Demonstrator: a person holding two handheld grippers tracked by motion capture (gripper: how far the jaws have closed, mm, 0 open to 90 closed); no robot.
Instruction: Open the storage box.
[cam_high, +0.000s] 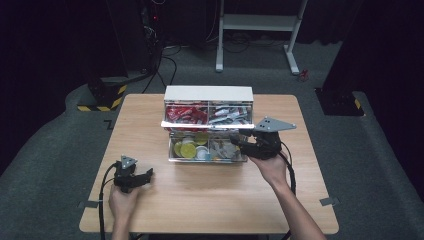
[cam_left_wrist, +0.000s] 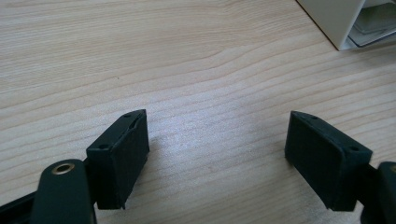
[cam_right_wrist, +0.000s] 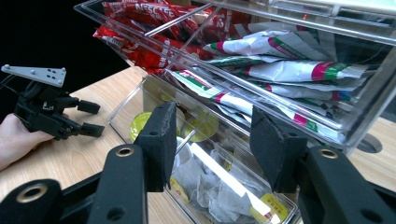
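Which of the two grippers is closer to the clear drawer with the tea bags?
The right gripper is nearer: it hangs open at the clear drawer, over its tea-bag side. The left gripper rests open on the table, off to the drawer's left and nearer the person.

Red sachets (cam_right_wrist: 154, 28), white-green-pink packets (cam_right_wrist: 289, 70), yellow-lidded pods (cam_high: 187, 148), clear organiser (cam_right_wrist: 364, 107), black claw (cam_right_wrist: 212, 144)

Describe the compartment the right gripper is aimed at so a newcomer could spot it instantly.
Start at the clear two-tier organizer mid-table, with its white top. Drop to the lower drawer, pulled out toward the person, and take its right half, in front of the right gripper. That compartment holds pale tea bags; its left neighbour has yellow-green round pods, and the tier above has red and white-green stick sachets.
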